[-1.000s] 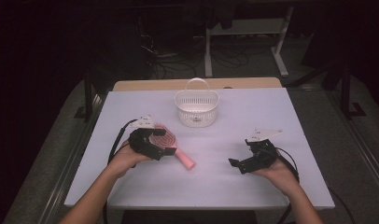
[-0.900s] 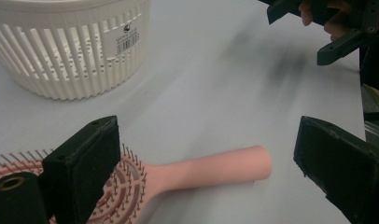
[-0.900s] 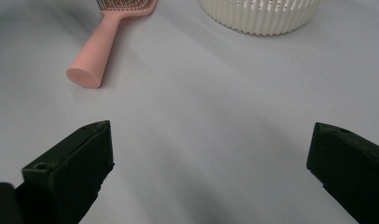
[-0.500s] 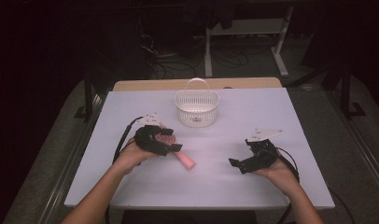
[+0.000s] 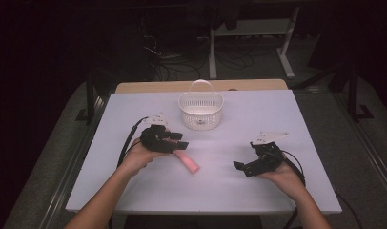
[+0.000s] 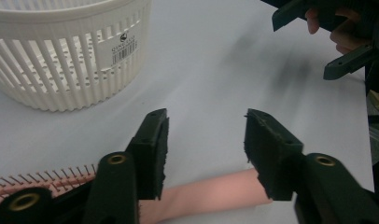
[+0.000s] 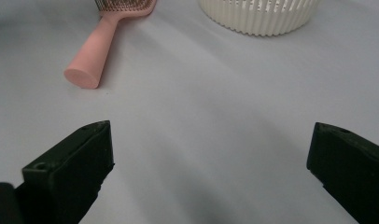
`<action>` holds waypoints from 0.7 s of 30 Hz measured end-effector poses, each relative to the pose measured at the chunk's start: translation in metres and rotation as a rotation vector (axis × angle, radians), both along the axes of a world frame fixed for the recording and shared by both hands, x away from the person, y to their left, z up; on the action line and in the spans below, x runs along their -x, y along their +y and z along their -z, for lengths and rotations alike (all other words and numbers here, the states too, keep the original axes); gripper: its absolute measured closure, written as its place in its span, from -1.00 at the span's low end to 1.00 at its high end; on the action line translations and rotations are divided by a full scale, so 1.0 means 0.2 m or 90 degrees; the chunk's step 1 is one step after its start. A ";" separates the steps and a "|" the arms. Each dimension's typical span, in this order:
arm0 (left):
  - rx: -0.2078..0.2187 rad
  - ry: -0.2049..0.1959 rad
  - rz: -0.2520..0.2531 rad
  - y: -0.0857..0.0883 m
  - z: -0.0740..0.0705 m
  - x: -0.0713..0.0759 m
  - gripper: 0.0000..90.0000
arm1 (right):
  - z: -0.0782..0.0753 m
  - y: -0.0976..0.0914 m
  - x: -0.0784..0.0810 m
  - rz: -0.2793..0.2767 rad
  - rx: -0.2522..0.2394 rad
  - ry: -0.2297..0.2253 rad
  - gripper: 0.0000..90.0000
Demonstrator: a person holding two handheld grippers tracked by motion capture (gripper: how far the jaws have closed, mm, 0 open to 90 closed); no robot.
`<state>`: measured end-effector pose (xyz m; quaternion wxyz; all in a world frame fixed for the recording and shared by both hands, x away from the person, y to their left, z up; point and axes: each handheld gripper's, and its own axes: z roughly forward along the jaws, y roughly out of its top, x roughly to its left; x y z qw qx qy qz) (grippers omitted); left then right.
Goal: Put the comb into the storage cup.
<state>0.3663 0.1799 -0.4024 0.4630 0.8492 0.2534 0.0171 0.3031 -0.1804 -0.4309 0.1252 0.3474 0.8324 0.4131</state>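
hairbrush [image 5: 188, 162]: head hidden under left claw [image 5: 181, 143] in high view | basket [image 7: 258, 15]: top cut off, right gripper view

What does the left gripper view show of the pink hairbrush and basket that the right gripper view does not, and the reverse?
Left gripper view: the left gripper straddles the pink hairbrush at its handle; its jaws have just been closing, gaps remaining beside the handle. A barcode label sits on the white basket, and the right gripper appears farther off. Right gripper view: the handle's round end lies free on the table, and the right gripper's own jaws stand wide apart over bare table. Both show bristles, handle and the basket's slatted wall.
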 end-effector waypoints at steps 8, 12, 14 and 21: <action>-0.015 0.003 0.020 -0.05 -0.01 0.00 0.57 | 0.02 0.02 -0.02 -0.008 0.000 -0.001 -1.00; -0.026 0.000 0.032 -0.07 -0.01 0.00 0.81 | 0.01 0.01 -0.02 -0.010 -0.003 -0.004 -1.00; -0.023 -0.001 0.038 -0.08 -0.01 0.01 0.95 | 0.01 0.01 -0.02 -0.008 -0.005 -0.006 -1.00; -0.033 0.002 0.044 -0.12 0.01 0.01 1.00 | 0.01 0.00 -0.02 -0.005 -0.008 -0.010 -1.00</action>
